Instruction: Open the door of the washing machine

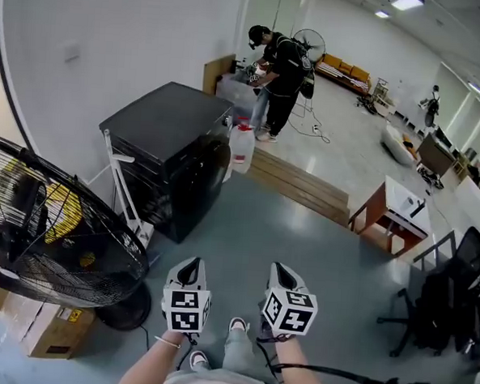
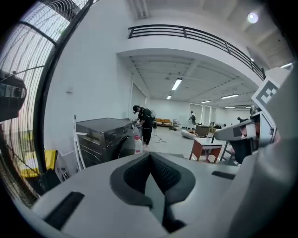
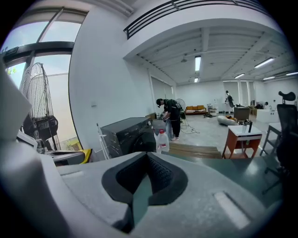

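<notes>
Ahead, the washing machine [image 1: 174, 146] stands well beyond both pressed-together, empty hand-held grippers [image 1: 189, 264] [image 1: 283, 269].

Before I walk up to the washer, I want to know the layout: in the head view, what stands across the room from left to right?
Big floor fan → black washing machine → clear plastic jug → low wooden platform → white-topped table → black office chair.
</notes>
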A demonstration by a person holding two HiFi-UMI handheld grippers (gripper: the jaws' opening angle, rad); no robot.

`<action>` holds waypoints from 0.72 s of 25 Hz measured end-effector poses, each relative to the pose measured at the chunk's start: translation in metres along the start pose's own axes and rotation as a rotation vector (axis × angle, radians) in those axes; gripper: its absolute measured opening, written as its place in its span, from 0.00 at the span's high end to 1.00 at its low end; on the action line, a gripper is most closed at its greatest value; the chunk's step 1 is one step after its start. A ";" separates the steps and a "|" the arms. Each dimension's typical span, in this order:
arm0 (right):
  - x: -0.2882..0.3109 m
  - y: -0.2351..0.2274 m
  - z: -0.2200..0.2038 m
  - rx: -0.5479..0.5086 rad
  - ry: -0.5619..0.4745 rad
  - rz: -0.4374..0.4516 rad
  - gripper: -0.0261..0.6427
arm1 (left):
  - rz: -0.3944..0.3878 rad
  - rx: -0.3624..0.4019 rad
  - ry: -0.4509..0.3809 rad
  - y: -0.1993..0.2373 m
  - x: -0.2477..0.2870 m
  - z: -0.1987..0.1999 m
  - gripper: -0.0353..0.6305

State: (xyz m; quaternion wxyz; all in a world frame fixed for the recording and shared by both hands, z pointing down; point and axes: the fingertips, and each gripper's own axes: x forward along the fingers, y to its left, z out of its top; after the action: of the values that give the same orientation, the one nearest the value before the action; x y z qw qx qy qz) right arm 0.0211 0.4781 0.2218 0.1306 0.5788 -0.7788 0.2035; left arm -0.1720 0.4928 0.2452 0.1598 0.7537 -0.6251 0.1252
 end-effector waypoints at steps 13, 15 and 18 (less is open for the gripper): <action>0.111 -0.054 0.059 -0.056 0.017 0.088 0.95 | 0.139 -0.040 0.001 0.007 0.103 0.035 0.95; 0.128 -0.064 0.071 -0.061 0.021 0.111 0.95 | 0.165 -0.046 -0.001 0.007 0.118 0.044 0.95; 0.152 -0.078 0.084 -0.069 0.029 0.142 0.95 | 0.206 -0.055 0.005 0.008 0.137 0.052 0.95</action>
State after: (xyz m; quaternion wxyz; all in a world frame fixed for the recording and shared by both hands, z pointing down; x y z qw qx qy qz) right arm 0.0528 0.2905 0.2272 0.1472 0.5142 -0.8224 0.1937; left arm -0.1550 0.3468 0.2516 0.1684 0.6805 -0.7020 0.1254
